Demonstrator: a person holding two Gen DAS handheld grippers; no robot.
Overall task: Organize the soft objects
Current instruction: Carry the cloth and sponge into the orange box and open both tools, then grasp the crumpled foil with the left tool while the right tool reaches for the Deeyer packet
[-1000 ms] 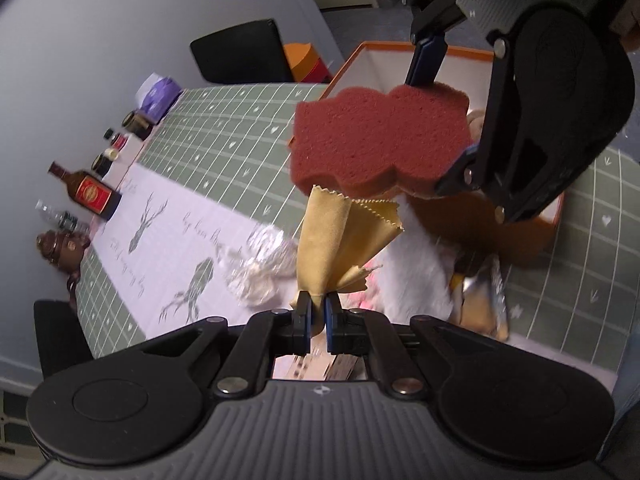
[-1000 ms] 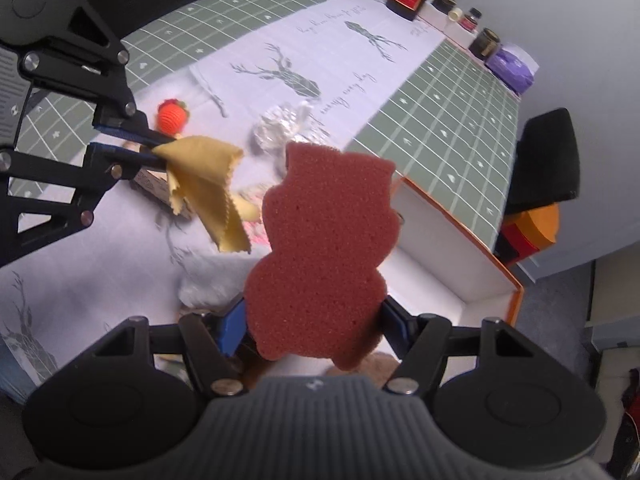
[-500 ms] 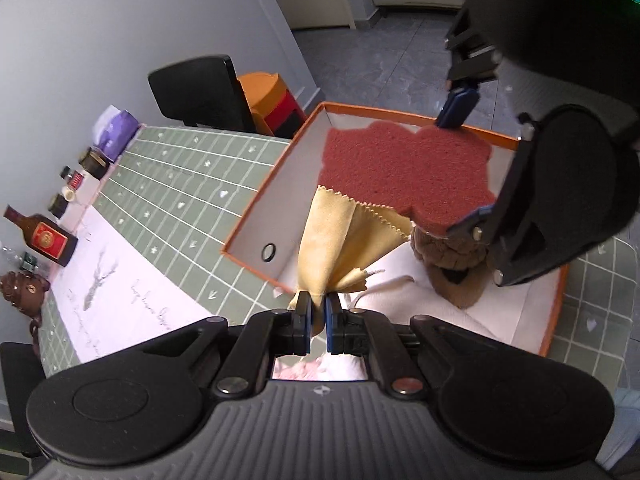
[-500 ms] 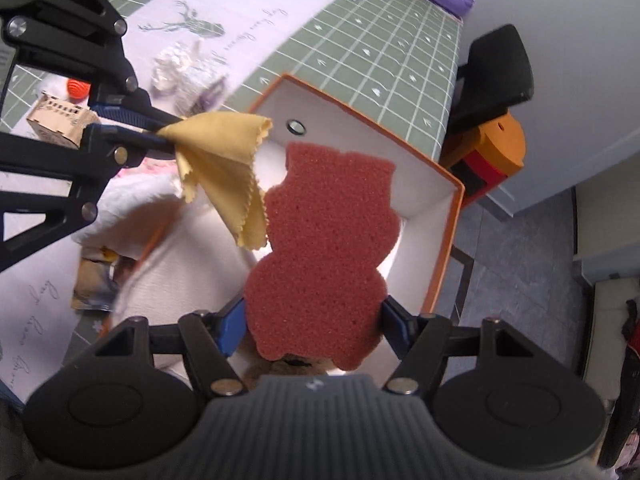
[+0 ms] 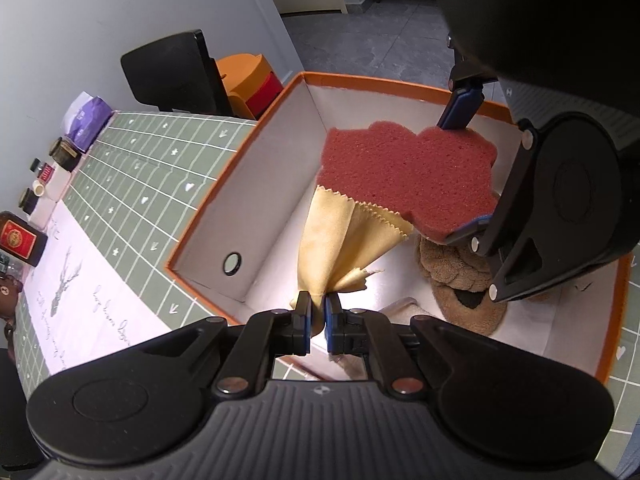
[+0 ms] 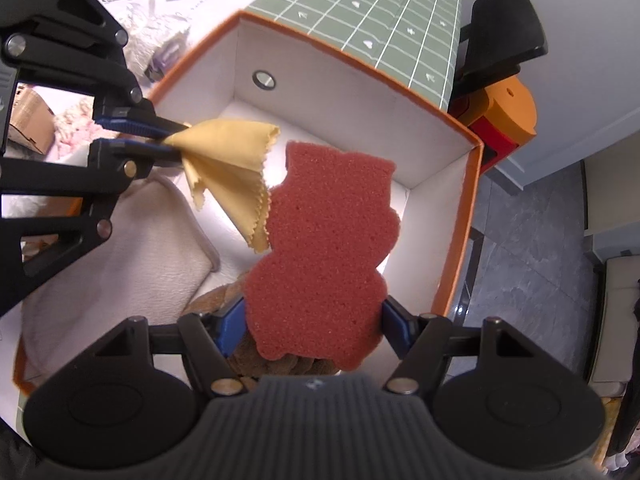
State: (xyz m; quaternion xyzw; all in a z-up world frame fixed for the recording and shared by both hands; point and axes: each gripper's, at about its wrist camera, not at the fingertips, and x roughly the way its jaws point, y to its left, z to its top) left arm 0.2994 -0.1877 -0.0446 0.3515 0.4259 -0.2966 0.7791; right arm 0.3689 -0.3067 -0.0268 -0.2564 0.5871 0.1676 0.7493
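Note:
My left gripper [image 5: 317, 305] is shut on a yellow cloth [image 5: 340, 240], which also shows in the right wrist view [image 6: 232, 168]. My right gripper [image 6: 314, 330] is shut on a red bear-shaped sponge [image 6: 324, 264], seen from the left wrist too [image 5: 408, 180]. Both hang above the open orange box [image 5: 208, 208] with white inner walls [image 6: 360, 92]. The cloth tip touches the sponge's edge. Inside the box lie a brown plush item [image 5: 456, 276] and a cream towel [image 6: 120, 248].
The box stands on a green grid tablecloth [image 5: 160, 160] with a white runner [image 5: 80, 280]. Bottles and jars [image 5: 24, 236] line the wall side. A black chair [image 5: 176, 72] and an orange stool [image 5: 248, 76] stand beyond the table. Crumpled foil [image 6: 148, 32] lies beside the box.
Both grippers moved from over the table to above the box interior, carrying the cloth and the sponge. Both stayed shut.

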